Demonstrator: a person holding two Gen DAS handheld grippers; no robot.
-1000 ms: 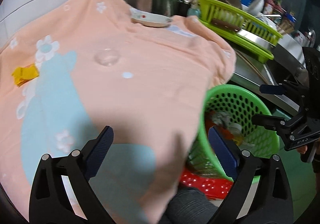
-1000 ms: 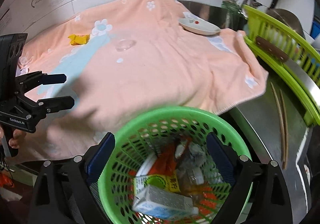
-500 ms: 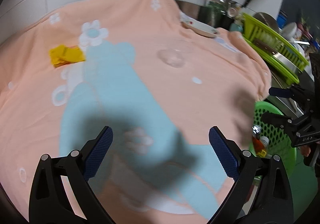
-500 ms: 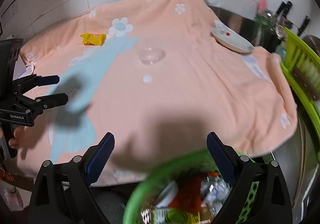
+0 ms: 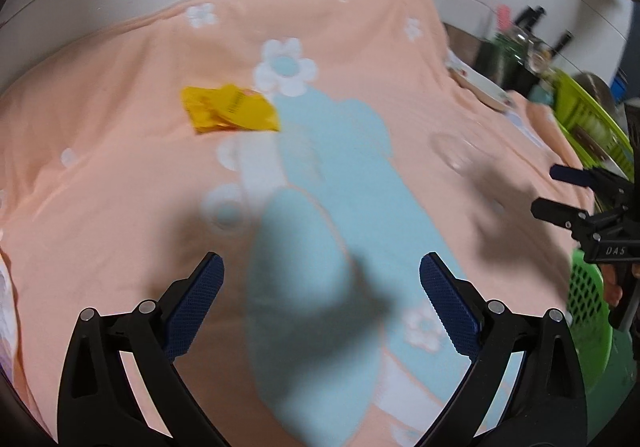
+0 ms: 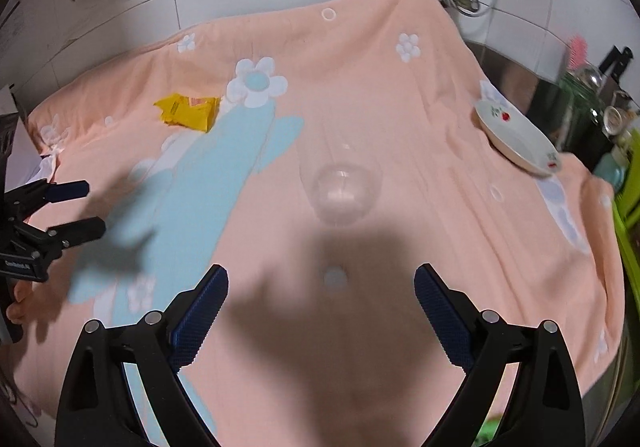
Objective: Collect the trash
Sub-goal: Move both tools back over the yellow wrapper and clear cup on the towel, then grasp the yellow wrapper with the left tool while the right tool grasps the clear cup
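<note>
Both tools hung over the near part of the peach flowered towel (image 6: 440, 95), nothing between their fingers: the left gripper (image 5: 320, 299) had its jaws spread wide, and the right gripper (image 6: 320, 311) likewise. Just ahead of the right one, straight along its fingers, lay a clear plastic dome cup (image 6: 340, 189), apparently on its side and empty. Farther and to the left sat the crumpled yellow wrapper (image 5: 229, 108), its long axis running left to right; it lay ahead and left of the left gripper, which looked the nearer of the two. At the far right a white dish (image 6: 516, 135) rested empty on the towel. The green basket (image 5: 586, 295) showed only at the right edge, its contents hidden.
</note>
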